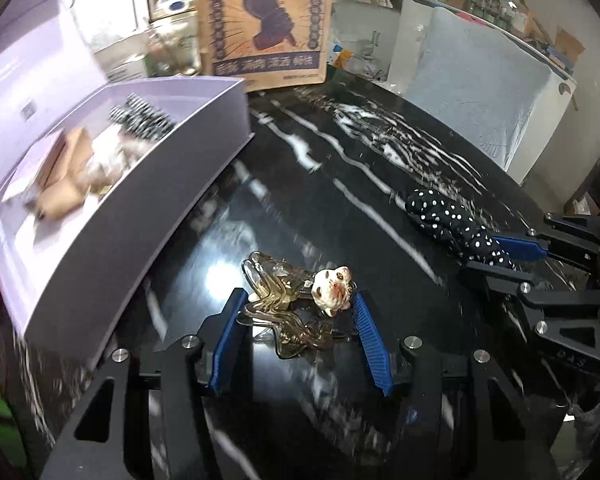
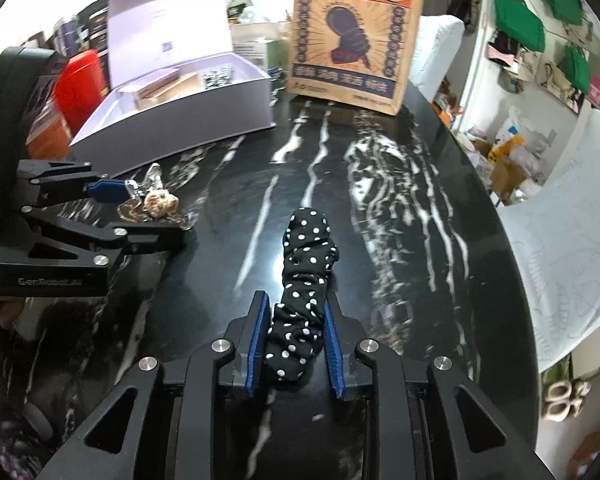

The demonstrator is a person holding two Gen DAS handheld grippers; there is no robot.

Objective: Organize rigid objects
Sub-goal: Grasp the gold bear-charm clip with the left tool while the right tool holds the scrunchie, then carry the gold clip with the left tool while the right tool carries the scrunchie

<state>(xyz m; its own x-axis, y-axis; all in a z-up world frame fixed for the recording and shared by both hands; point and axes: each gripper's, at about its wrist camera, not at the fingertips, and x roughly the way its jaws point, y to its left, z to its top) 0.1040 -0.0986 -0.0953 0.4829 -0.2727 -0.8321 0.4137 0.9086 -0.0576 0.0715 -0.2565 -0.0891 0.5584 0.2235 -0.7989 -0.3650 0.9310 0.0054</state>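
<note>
"GenRobot.AI" marks left claw [image 2: 148, 204], gripping hair clip [image 2: 156, 204].

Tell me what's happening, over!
Left gripper shut on clear hair claw. Right gripper shut on polka-dot scrunchie. Open lilac box nearby, nothing blocking.

So the black white-veined marble table [image 2: 380, 184] is carrying everything here: the open lilac cardboard box [image 1: 140, 196] is sitting at its back left with a few small blurry items lying inside, and the tall brown printed paper bag [image 2: 356, 32] is standing just right of it at the far edge. Out front, the clear amber hair claw with a little ceramic animal head [image 1: 296, 300] is lying between the left gripper [image 1: 300, 304] fingers, close beside the box. Right of that, apart, the black white-dotted fabric scrunchie [image 2: 304, 280] is lying between the right gripper [image 2: 296, 312] fingers.
</note>
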